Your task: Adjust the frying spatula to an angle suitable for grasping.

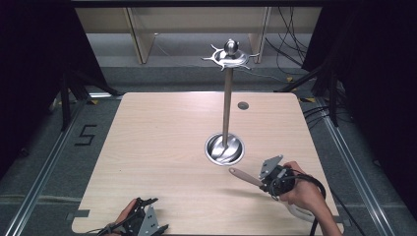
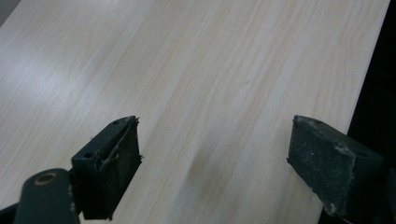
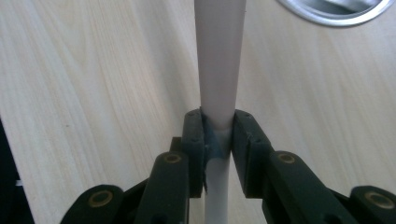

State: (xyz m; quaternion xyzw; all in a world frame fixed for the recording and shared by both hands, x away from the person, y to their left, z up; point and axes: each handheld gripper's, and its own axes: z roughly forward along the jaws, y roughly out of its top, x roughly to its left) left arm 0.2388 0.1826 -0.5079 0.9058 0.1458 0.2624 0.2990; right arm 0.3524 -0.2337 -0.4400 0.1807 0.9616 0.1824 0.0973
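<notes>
There are 2 grippers: 1 left gripper (image 1: 158, 215) at the near left, 1 right gripper (image 1: 261, 181) at the near right. 1 pale utensil handle (image 1: 244, 176) sits in the right one. 1 metal stand (image 1: 226, 101) w/ 1 round base, 1 pole & 1 ball on top, far right of middle. 1 wood table (image 1: 162, 142). 1 small dark hole (image 1: 243, 105) at the far right.

lab / recording rig, not a home

black curtains (image 1: 29, 73) both sides, loose cables (image 1: 290, 44) on grey floor behind the right gripper (image 1: 269, 178), alu rails (image 1: 46, 167) along wood table (image 1: 162, 147), taped "5" (image 1: 86, 134) on floor far left of it.
</notes>
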